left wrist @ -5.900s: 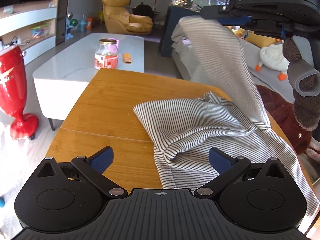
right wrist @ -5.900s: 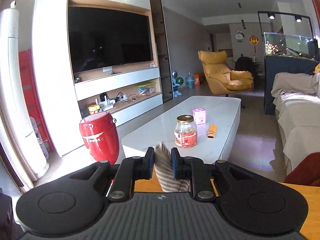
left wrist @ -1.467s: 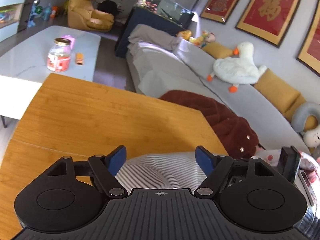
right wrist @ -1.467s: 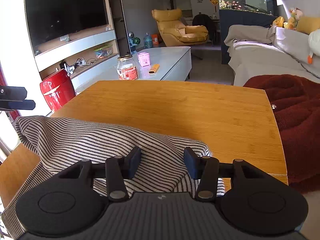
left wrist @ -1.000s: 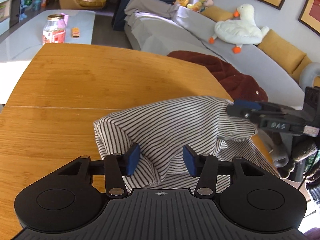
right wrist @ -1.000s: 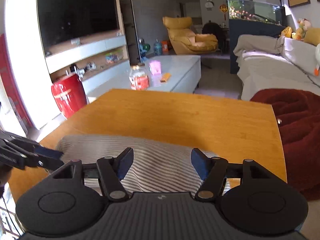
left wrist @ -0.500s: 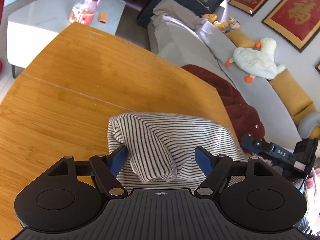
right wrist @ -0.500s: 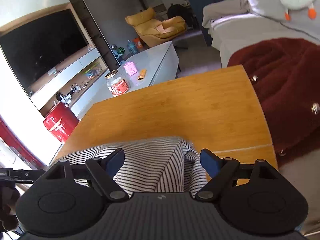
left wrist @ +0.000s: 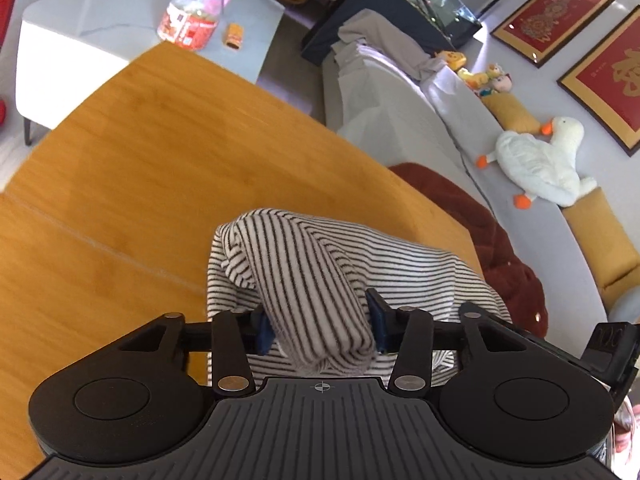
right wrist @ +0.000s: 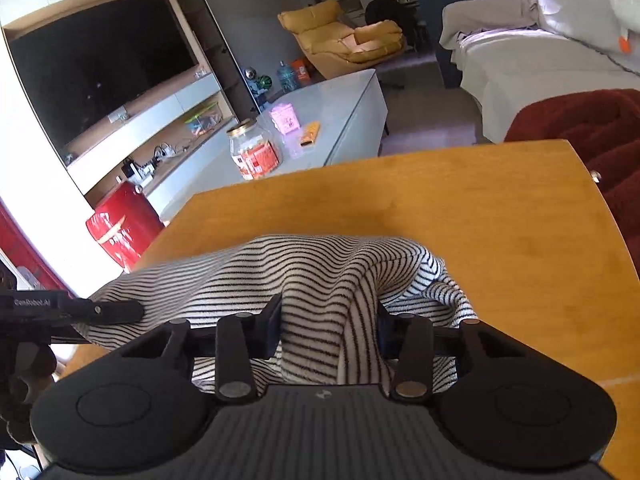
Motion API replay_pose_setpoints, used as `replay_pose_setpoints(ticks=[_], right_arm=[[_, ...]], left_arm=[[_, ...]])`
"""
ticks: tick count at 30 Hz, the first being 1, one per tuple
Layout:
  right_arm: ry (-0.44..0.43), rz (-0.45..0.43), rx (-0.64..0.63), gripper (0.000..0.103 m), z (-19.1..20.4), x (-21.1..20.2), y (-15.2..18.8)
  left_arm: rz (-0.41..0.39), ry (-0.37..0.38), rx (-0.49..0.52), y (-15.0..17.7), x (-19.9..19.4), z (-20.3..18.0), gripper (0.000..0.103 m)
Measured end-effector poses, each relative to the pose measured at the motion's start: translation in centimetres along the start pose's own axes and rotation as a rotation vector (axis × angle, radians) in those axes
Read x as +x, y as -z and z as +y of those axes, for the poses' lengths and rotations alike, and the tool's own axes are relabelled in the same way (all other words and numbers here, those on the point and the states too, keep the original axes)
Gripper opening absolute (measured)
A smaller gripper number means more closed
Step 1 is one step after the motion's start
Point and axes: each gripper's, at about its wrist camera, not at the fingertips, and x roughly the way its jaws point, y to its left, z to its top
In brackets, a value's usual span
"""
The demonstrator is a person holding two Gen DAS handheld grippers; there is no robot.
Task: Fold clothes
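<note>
— So where's the striped garment (left wrist: pixel 340 248)?
— Near edge of the wooden table (left wrist: pixel 120 168), bunched. My left gripper (left wrist: pixel 320 326) is closing on a rolled fold; my right gripper (right wrist: pixel 330 330) is closing on a raised ridge, pads touching cloth.
</note>
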Motion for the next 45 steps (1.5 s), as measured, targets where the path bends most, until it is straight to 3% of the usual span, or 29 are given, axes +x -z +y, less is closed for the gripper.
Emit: replay_pose_setpoints(ticks=[5, 10, 11, 15, 19, 22, 24, 26, 30, 36, 40, 42, 45], right_arm=[[-0.045, -0.058, -0.025, 0.038, 0.1, -0.9, -2.2], [0.069, 0.06, -0.046, 0.048, -1.3, 1.2, 0.4], [0.09, 0.053, -0.066, 0.057, -1.2, 1.0, 0.9], [0.101, 0.02, -0.065, 0.063, -1.1, -0.7, 1.3], [0.086, -0.026, -0.026, 0.065, -1.7, -2.5, 0.9], [0.048, -0.087, -0.065, 0.051, -0.4, -3.7, 0.8], [-0.002, -0.114, -0.108, 0.049, 0.8, -4.2, 0.7], [-0.041, -0.097, -0.141, 0.049, 1.8, -3.6, 0.7], [-0.006, 0.025, -0.159, 0.049, 2.7, 0.3, 2.1], [0.025, 0.033, -0.207, 0.059, 3.9, 1.0, 3.2], [-0.029, -0.024, -0.266, 0.063, 5.7, -0.5, 2.7], [-0.043, -0.009, -0.277, 0.067, 6.3, -0.2, 2.7], [0.008, 0.046, -0.306, 0.068, 6.4, 1.6, 4.0]], left_arm=[[-0.064, 0.03, 0.092, -1.1, -2.2, -1.7, 0.041], [0.022, -0.157, 0.234, 2.0, 0.0, -3.1, 0.044], [0.025, -0.176, 0.255, 2.4, 0.2, -3.2, 0.045], [0.004, -0.205, 0.31, 3.7, -0.5, -3.1, 0.049], [-0.01, -0.211, 0.327, 3.8, -1.0, -3.4, 0.05], [-0.013, -0.213, 0.333, 3.9, -1.2, -3.4, 0.05], [-0.015, -0.213, 0.336, 3.8, -1.1, -3.5, 0.05], [-0.015, -0.212, 0.333, 3.8, -1.1, -3.5, 0.051], [-0.014, -0.21, 0.331, 3.9, -1.1, -3.4, 0.051], [-0.009, -0.208, 0.333, 3.8, -1.1, -3.3, 0.052], [-0.008, -0.208, 0.333, 3.9, -1.0, -3.3, 0.052], [-0.008, -0.21, 0.331, 3.8, -1.0, -3.3, 0.053], [-0.009, -0.21, 0.328, 3.9, -1.2, -3.4, 0.055]])
